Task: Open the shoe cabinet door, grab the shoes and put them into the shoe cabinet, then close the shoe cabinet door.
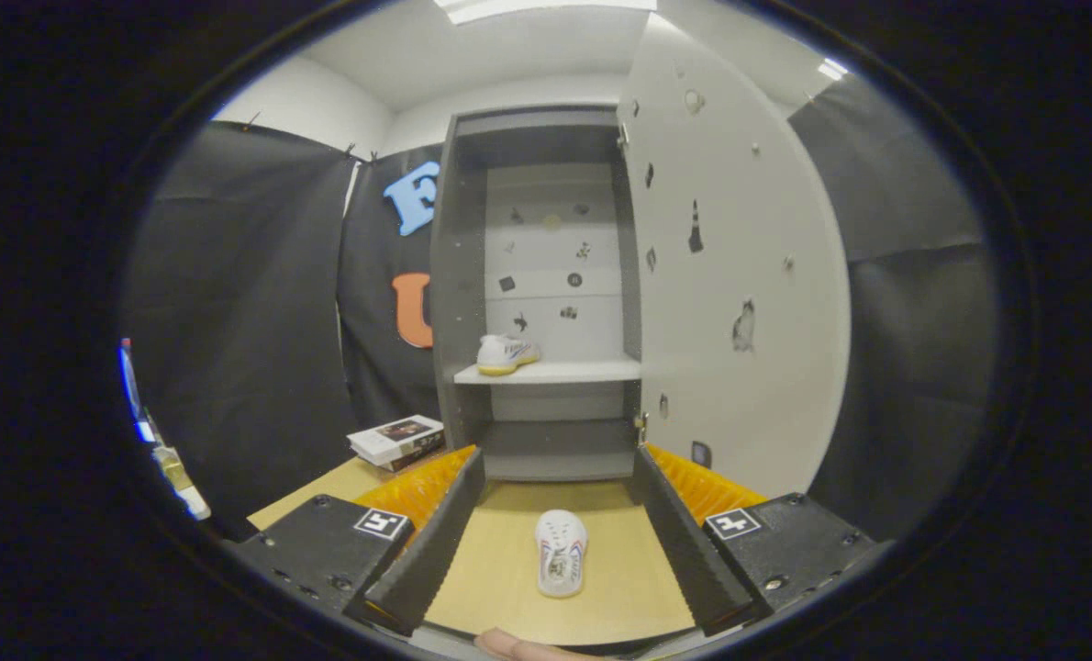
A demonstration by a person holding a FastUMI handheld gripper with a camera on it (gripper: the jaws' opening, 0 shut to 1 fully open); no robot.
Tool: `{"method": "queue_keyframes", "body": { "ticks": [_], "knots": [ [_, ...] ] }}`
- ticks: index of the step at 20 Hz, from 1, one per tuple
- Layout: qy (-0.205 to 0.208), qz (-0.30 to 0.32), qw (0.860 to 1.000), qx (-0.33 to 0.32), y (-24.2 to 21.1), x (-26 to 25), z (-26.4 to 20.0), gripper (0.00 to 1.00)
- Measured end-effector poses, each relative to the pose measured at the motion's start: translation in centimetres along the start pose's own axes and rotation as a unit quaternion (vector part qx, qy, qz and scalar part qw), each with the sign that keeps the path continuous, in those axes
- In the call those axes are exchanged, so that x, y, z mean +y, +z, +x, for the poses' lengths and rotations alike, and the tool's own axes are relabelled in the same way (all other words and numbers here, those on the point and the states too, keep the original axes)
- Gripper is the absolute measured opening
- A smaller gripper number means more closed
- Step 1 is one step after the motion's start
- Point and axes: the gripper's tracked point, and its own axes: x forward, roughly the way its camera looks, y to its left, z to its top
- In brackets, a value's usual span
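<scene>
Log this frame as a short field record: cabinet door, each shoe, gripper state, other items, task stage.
cabinet door: tall white door of the grey shoe cabinet swung open to the right
shoe 1: white sneaker with yellow sole on the white shelf inside, at its left end
shoe 2: white sneaker on the wooden table, toe pointing toward the cabinet, between the fingers, untouched
gripper: gripper open, fingers spread either side of shoe 2
other: stack of books left of the cabinet
task stage: door open, one shoe stored, second not yet grasped
</scene>
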Motion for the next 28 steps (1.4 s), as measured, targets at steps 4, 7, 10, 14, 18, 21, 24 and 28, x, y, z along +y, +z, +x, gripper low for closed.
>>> {"method": "queue_keyframes", "body": {
  "ticks": [4, 7, 10, 14, 18, 21, 24, 28],
  "knots": [
    [-0.008, -0.001, 0.999, 0.053, -6.8, 0.2, 6.2, 1.0],
    [-0.016, -0.005, 0.995, 0.095, -11.5, 0.4, 9.6, 1.0],
    [-0.018, -0.003, 0.992, 0.125, -15.0, 0.7, 12.4, 1.0],
    [-0.04, -0.017, 0.986, 0.16, -19.0, 0.0, 15.4, 1.0],
    [-0.038, 0.013, 0.976, 0.214, -22.8, 0.0, 17.1, 0.99],
    [-0.02, 0.062, 0.96, 0.274, -25.7, 0.8, 18.0, 0.89],
    [-0.028, 0.093, 0.958, 0.27, -26.8, 0.2, 19.5, 0.76],
    [-0.034, 0.117, 0.958, 0.259, -26.7, -0.7, 20.3, 0.33]
  ]
}}
